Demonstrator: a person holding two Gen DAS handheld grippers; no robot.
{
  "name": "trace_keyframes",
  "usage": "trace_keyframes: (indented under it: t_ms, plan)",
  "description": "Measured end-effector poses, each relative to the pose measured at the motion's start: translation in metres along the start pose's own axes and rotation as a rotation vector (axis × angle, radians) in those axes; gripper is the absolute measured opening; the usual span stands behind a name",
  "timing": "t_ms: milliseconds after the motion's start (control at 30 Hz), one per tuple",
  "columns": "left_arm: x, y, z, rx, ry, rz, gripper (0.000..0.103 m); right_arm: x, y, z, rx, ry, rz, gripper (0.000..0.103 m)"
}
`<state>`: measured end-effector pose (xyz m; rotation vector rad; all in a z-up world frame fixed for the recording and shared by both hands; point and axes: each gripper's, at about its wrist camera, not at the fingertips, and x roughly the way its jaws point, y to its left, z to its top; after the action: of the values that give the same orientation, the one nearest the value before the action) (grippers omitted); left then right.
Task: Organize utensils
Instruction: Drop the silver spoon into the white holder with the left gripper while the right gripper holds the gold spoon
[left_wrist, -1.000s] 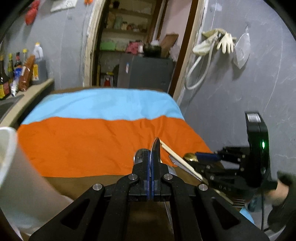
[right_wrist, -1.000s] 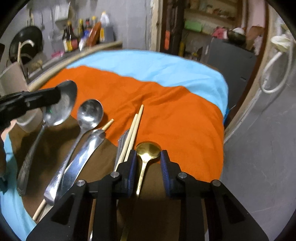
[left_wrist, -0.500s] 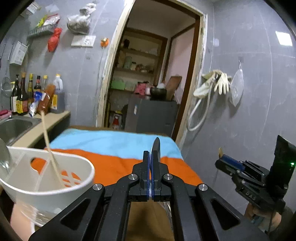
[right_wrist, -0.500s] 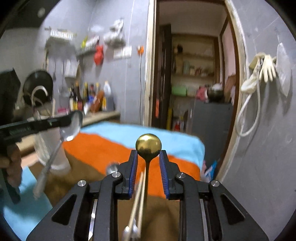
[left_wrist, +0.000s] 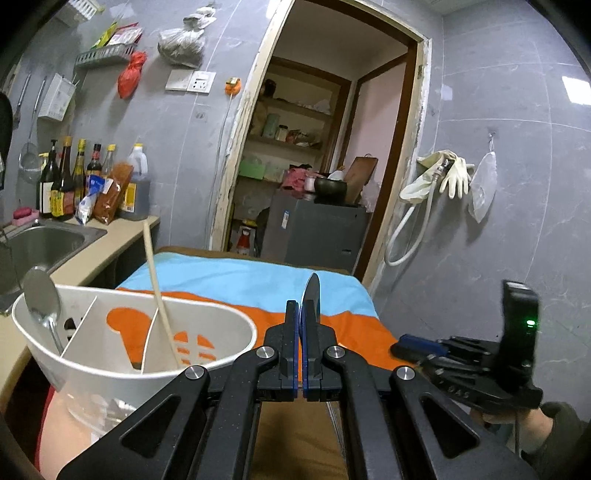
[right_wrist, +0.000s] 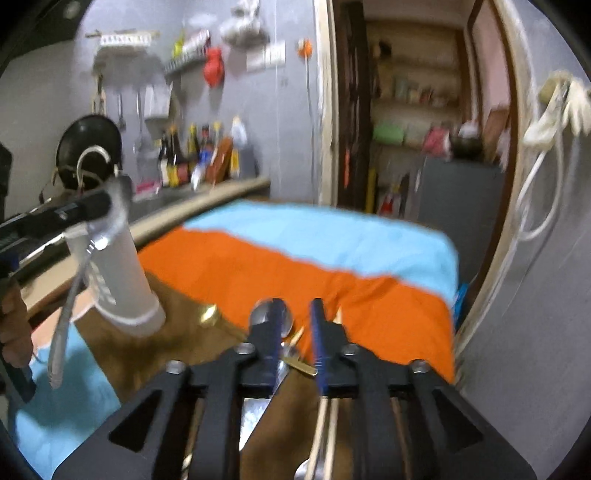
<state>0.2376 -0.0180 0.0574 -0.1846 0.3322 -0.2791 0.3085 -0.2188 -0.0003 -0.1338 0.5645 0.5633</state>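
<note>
The left hand-held gripper (left_wrist: 300, 308) is pressed together on a silver spoon (left_wrist: 312, 295). It pinches the thin bowl edge-on, and in the right wrist view the long handle hangs down freely. A steel spoon like this is stiff, rather light and smooth. I judge that a hold on the bowl lets the handle swing, so a hold on the flat part of the handle would be steadier.

The right hand-held gripper (right_wrist: 294, 314) has its jaws apart; they have just been opening. The end of the gold spoon (right_wrist: 300, 365) shows between them, but the pads do not press on it. The picture is blurred there, so I cannot tell whether this spoon already lies on the counter (right_wrist: 332, 273) or is falling to it. It looks thin and slippery, and it probably needs a new grip in the middle of its handle.

The white holder (left_wrist: 92, 384) stands at the left side of the counter, just beside the held silver spoon. Thin walls divide it into compartments. One spoon (left_wrist: 38, 299) stands in the left compartment with its bowl up, and one chopstick (left_wrist: 157, 284) leans in the middle one. In the right compartment I see nothing. The plastic looks light, so it may tip if something pushes the rim.

More chopsticks (right_wrist: 325, 424) and other steel utensils lie on the counter under the right hand-held gripper.
</note>
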Motion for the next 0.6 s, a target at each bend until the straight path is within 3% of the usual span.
trace_keyframes:
  t_ms: [367, 433, 600]
  plan:
    - [-0.03, 0.023, -0.008, -0.038, -0.021, 0.017, 0.0, 0.074, 0.075, 0.004, -0.363, 0.258, 0.127, 0.026]
    - [-0.032, 0.025, -0.008, -0.039, -0.021, 0.018, 0.0, 0.087, 0.08, 0.007, -0.388, 0.303, 0.146, 0.026]
    - [-0.034, 0.029, -0.009, -0.045, -0.016, 0.015, 0.0, 0.119, 0.081, 0.015, -0.389, 0.391, 0.165, 0.037]
